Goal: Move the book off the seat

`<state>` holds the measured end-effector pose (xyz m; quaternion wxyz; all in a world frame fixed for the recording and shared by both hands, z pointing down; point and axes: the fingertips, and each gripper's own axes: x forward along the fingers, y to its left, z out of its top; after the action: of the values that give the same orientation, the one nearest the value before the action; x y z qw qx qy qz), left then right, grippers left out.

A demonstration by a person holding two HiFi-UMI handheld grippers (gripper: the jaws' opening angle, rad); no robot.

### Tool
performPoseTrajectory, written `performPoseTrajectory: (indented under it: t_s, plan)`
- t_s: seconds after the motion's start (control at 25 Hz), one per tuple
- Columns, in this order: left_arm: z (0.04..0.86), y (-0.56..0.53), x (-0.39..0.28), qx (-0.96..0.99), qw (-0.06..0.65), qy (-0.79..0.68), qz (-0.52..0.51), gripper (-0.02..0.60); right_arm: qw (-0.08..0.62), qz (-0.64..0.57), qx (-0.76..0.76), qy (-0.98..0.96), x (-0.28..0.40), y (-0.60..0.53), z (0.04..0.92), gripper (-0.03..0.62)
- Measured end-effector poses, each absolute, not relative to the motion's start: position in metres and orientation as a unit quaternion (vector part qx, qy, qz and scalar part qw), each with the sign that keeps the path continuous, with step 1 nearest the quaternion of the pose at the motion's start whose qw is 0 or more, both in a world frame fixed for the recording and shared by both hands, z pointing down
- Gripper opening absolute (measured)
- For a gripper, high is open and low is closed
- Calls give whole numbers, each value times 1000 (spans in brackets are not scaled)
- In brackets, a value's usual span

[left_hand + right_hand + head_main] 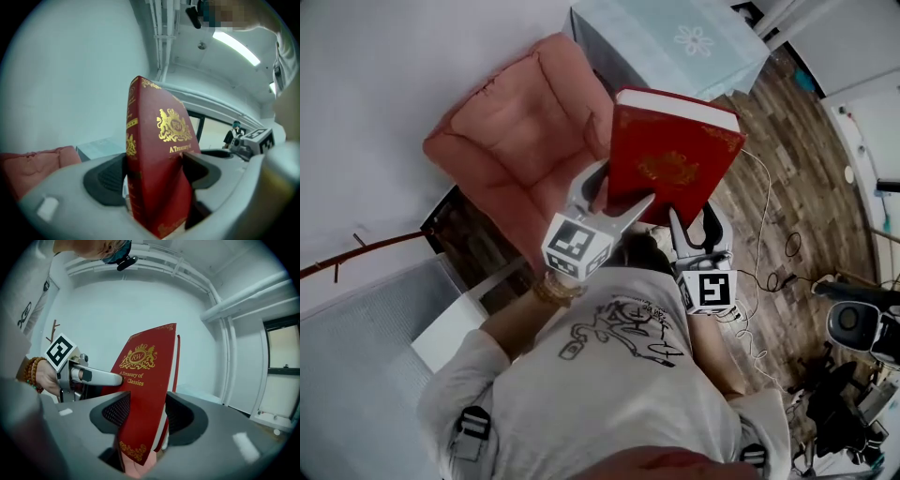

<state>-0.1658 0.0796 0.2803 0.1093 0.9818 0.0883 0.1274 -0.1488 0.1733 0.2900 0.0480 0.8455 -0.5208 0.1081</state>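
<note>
Head view, person's grey shirt (619,375) closest, left hand-held gripper (619,192) and right hand-held gripper (694,225) holding the red book (670,159) in the air, off the pink armchair (516,141), left gripper view, jaws pinching both covers, right gripper view, jaws also pinching the book.

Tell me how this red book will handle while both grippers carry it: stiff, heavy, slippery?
Probably stiff: the red book looks flat though the left gripper and right gripper clamp only its lower edge. Likely heavy for its size, given the thick page block, so it may tip. The smooth-looking cover could slip.
</note>
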Motion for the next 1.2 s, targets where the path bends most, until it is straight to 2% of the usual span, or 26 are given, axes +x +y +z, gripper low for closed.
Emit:
performPoseTrajectory:
  t_s: [0.64,1.2]
  plan:
    - [271,243,-11,974,82,165,132,368,23,96,887,-451,-10,337,284,238]
    - [270,313,72,962,95,224,127,368,18,90,919,-382,65,407,275,238]
